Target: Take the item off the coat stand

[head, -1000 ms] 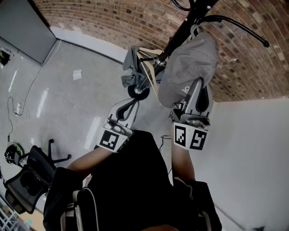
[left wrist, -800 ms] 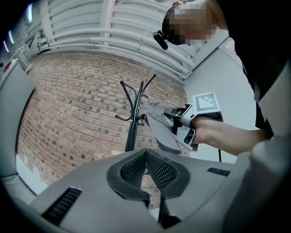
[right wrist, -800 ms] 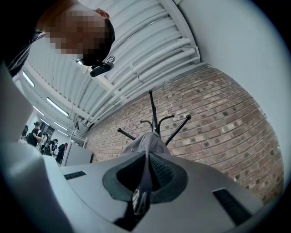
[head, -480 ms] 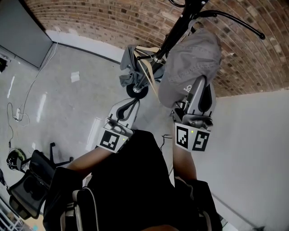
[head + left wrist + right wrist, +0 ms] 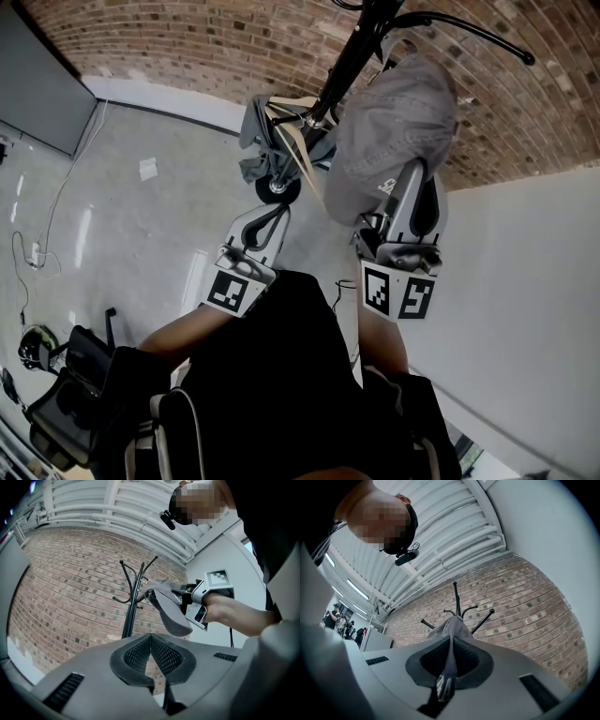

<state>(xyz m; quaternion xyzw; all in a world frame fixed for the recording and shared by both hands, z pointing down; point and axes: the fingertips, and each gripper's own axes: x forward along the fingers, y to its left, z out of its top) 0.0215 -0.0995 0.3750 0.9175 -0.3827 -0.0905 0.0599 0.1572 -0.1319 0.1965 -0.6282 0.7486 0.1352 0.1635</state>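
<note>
Looks like office/lab space in a converted industrial bldg. Head view: bare brick wall (image 5: pixel 187 37) at 12, polished concrete floor (image 5: pixel 141 234) at 9, swivel office chair (image 5: pixel 66 394) at 8, loose cable (image 5: pixel 58 199) on floor at 9, white partition wall (image 5: pixel 525 281) at 3, coat stand (image 5: pixel 352 52) at 12. Right gripper view: exposed white ceiling pipes (image 5: pixel 454 541) at 12, strip lights (image 5: pixel 356 588) + ppl (image 5: pixel 335 616) standing at 9.

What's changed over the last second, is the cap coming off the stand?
The right gripper, shut on the cap, has carried it slightly away from the stand; the gap there looks a little wider. Whether the cap is fully free I can't tell. Nothing was grabbed or released. The left gripper stayed shut, empty and low; the cloth on the stand hasn't moved.
</note>
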